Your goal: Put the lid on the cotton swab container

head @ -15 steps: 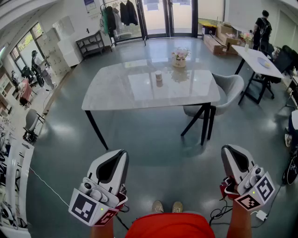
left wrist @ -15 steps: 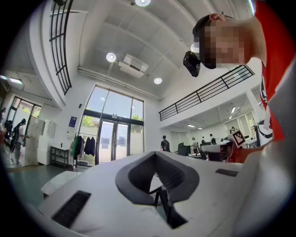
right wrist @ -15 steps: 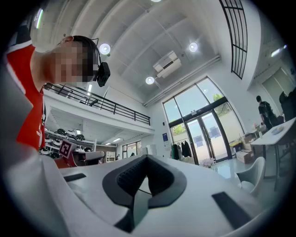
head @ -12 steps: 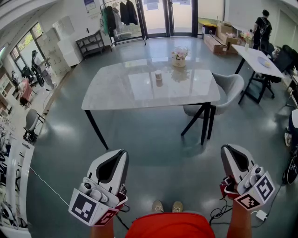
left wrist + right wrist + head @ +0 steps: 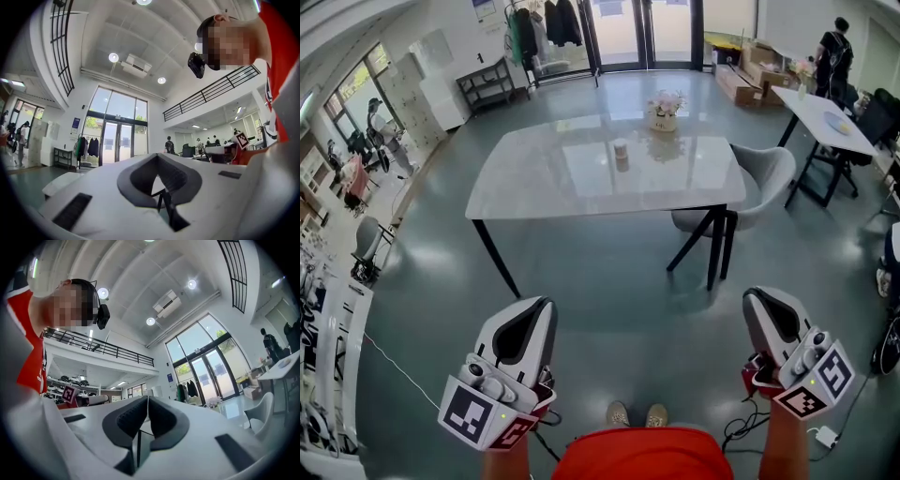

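Barely shifted since before, left gripper (image 5: pixel 532 314) and right gripper (image 5: pixel 766 305) hang low, fingers pressed together and empty.

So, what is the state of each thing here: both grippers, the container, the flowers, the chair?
Left gripper: jaws shut, empty.
Right gripper: jaws shut, empty.
Container: upright on the table; open or closed, too small to tell.
Flowers: upright on the table.
Chair: upright, beside the table.

Marble table (image 5: pixel 544 187) bears small container (image 5: pixel 621 150), flower pot (image 5: pixel 664 112).
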`<state>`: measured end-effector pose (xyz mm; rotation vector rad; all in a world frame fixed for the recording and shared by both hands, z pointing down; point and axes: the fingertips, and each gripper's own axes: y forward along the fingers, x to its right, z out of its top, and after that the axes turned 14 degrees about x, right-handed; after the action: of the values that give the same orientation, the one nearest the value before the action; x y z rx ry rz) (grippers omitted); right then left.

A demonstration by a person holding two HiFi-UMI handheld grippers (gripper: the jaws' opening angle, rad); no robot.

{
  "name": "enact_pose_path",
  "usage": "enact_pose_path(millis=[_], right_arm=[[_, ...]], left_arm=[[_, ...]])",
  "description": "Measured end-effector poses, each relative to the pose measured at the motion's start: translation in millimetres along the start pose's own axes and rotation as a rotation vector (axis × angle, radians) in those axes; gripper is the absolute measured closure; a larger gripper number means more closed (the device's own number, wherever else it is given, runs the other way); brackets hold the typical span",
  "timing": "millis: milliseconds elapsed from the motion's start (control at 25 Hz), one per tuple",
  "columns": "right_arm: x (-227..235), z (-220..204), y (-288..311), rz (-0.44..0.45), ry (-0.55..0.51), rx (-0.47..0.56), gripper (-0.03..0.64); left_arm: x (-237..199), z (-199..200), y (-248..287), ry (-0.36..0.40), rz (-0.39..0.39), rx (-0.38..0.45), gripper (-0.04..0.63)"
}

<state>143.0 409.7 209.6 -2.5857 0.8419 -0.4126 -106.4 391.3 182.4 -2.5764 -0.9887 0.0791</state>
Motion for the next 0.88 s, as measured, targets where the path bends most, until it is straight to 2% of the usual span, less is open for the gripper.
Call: enact_pose_path(millis=[280, 600, 880], right_arm=[[24, -2, 1, 0.025, -0.012, -0.018, 0.586], [51, -8, 18, 0.062, -0.002, -0.017, 0.600], [81, -45, 57, 0.075, 0.010, -0.047, 0.606]], left_arm=[[-6, -8, 21, 0.017, 0.030, 0.010, 0.581], [-1, -29, 54, 0.041, 0.031, -0.030, 0.581], [-40, -69, 83, 0.030, 0.038, -0.039, 0.581]])
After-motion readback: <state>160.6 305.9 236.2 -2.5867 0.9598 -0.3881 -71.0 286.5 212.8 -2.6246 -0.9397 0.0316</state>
